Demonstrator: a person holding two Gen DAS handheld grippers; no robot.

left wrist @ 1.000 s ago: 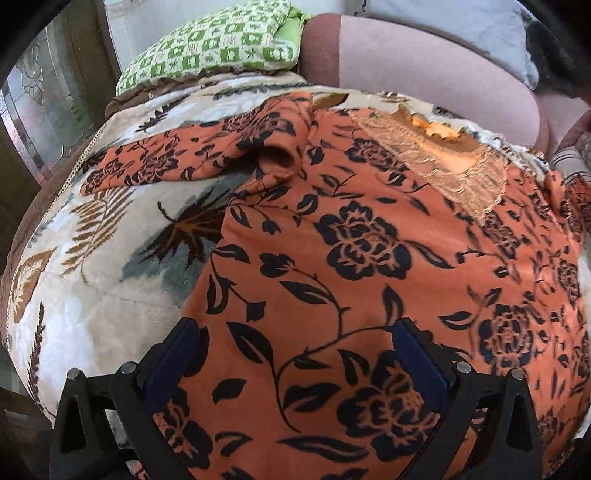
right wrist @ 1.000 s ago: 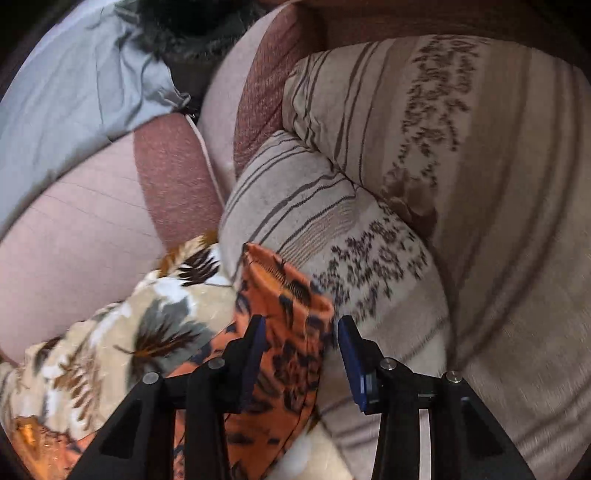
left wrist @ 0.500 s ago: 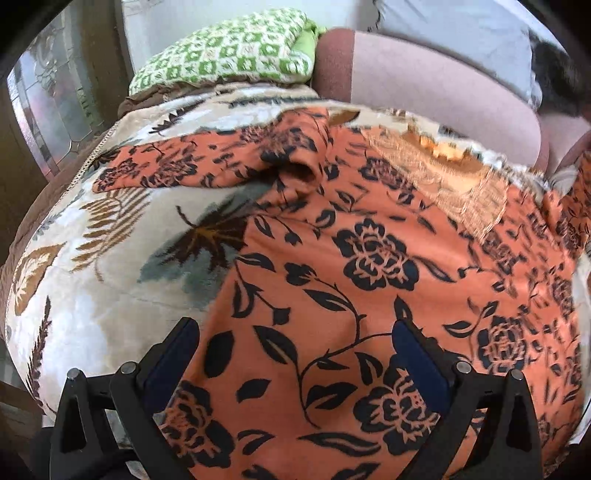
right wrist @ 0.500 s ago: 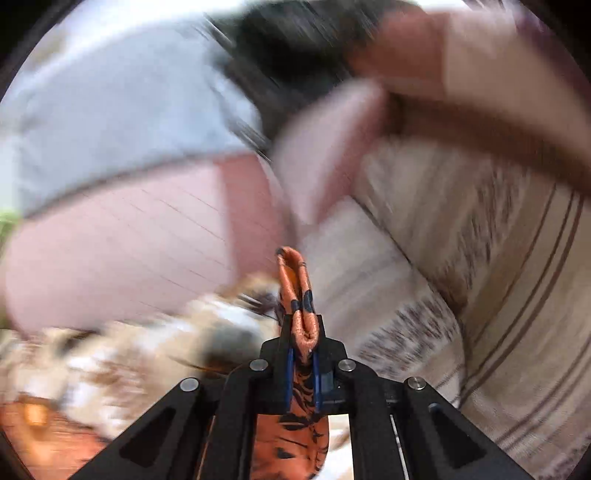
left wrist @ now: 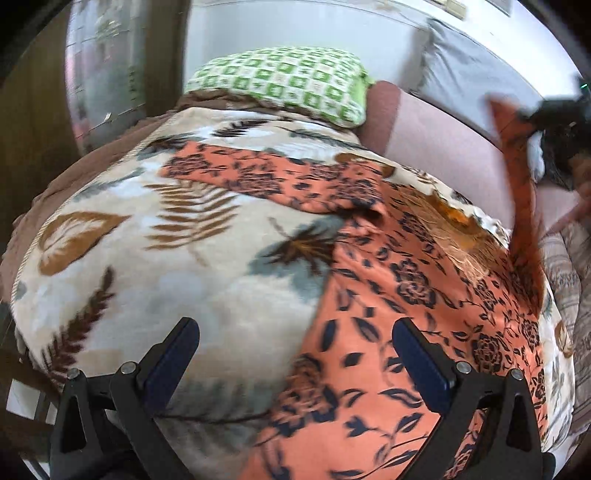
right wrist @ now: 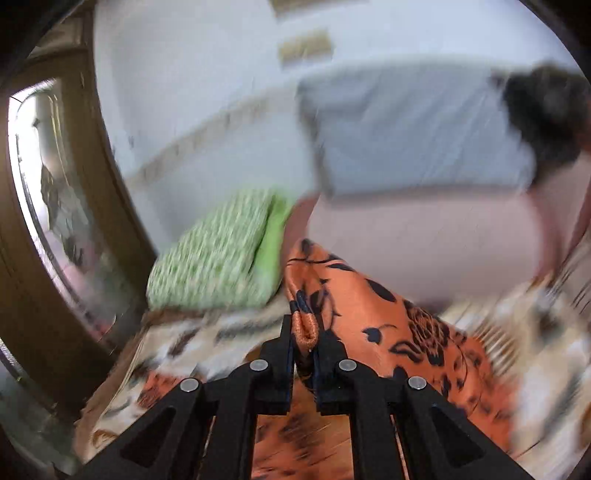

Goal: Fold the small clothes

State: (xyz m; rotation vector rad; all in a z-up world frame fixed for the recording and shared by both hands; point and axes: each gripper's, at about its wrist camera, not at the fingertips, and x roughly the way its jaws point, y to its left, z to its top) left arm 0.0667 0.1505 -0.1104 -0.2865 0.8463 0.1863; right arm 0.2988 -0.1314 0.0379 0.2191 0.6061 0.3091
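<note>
Nearest the left wrist camera, the left gripper [left wrist: 295, 354] is hovering with its jaws spread wide and nothing between them, one blue pad over the cream leaf-print blanket [left wrist: 155, 273] and the other over the orange floral garment [left wrist: 399, 332]. The garment is lying spread across the blanket, its dark flowers and vines facing up, one sleeve [left wrist: 258, 177] stretching off toward the left and an embroidered neck panel [left wrist: 443, 225] showing farther back. At the right edge of that view the other sleeve is rising off the bed as a blurred orange strip toward the right gripper [left wrist: 546, 114], which shows there only as a dark smear. In the right wrist view the right gripper [right wrist: 304, 343] is pinching the stitched hem of that sleeve, its jaws pressed together on the folded cloth after having just been closing on it, and the orange fabric is trailing away from the fingers down to the right. Beyond the garment, a green-and-white checked pillow [left wrist: 280, 81] is resting at the far end of the blanket, beside a pinkish cushion [left wrist: 436, 144]. Farther still, a grey pillow [left wrist: 472, 74] is leaning against the pale wall [left wrist: 295, 26], and a glass-panelled door [right wrist: 55, 206] is standing at the left. Much of the right wrist view is blurred.
</note>
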